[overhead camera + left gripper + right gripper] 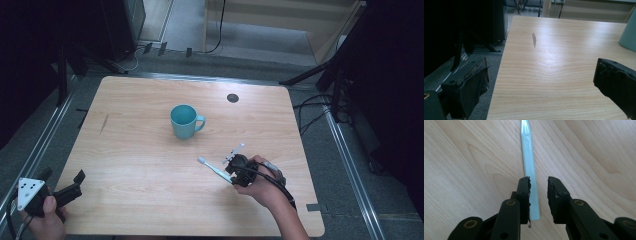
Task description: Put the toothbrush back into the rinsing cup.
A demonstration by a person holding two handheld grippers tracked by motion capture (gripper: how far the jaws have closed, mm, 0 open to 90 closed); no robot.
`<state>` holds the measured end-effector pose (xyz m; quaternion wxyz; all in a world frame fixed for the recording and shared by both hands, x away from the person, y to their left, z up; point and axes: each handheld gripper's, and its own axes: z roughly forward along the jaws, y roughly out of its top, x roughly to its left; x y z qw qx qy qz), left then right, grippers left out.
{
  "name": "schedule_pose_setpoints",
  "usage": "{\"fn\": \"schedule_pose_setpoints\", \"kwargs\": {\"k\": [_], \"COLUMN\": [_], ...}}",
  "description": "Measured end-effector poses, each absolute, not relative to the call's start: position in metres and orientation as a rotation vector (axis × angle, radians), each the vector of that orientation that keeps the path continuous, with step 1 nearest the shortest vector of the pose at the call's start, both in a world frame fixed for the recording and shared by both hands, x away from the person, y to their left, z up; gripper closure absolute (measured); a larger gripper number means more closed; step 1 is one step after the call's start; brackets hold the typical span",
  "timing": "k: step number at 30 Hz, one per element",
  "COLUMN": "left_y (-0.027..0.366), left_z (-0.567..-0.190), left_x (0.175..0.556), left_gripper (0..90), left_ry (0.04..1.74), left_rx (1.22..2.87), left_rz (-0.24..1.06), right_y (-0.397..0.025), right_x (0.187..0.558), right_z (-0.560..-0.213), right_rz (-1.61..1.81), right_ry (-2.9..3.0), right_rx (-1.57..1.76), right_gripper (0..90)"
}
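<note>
While the toothbrush point(215, 169) lies flat on the table point(140, 165), no lift has been made yet. It is seen in the high view just in front of the right claw point(231, 172), a little nearer the person than the blue cup point(184, 121) and apart from it. Its brush end points to the left side of the table.

In the right gripper view the handle of the toothbrush point(530, 175) is seen running up between the two black jaws. The right claw point(539, 185) is spread apart, with a gap beside the handle. One jaw sits right at the handle and the other is a little way off. Nothing is gripped.

The left claw point(75, 184) is held at the near left corner of the table, well apart from the toothbrush and the cup. It is spread wide and holds nothing. In the left gripper view a bit of the cup point(628, 37) is seen at the far right edge.

So the reach looks done, and the pinch is judged to be the step at hand. The squeeze on the handle is left to do, then the lift. It may be that the toothbrush is meant for the cup, but that cannot be told for sure.
</note>
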<state>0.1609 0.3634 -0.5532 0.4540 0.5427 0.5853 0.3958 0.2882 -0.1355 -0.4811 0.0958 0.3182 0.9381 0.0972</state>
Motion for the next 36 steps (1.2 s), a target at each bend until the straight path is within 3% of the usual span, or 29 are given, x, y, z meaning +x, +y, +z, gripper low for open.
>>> {"fn": "schedule_pose_setpoints", "kwargs": {"k": [17,28,36], "left_y": [0.364,0.363,0.364], "left_z": [-0.553,-0.553,-0.553], "left_x": [0.161,0.161,0.161], "left_gripper": [0.4,0.4,0.4], "left_ry": [1.442,1.438,1.436], "left_rx": [1.343,1.349,1.348], "left_rz": [0.971,0.967,0.966], "right_y": [-0.082,-0.076,-0.076], "right_x": [0.323,0.329,0.328], "right_z": [-0.491,-0.503,-0.506], "right_rz": [0.029,-0.002,0.028], "right_ry": [2.907,2.911,2.913], "right_rx": [0.848,0.886,0.918], "right_gripper": [70.3,79.4,79.8]}}
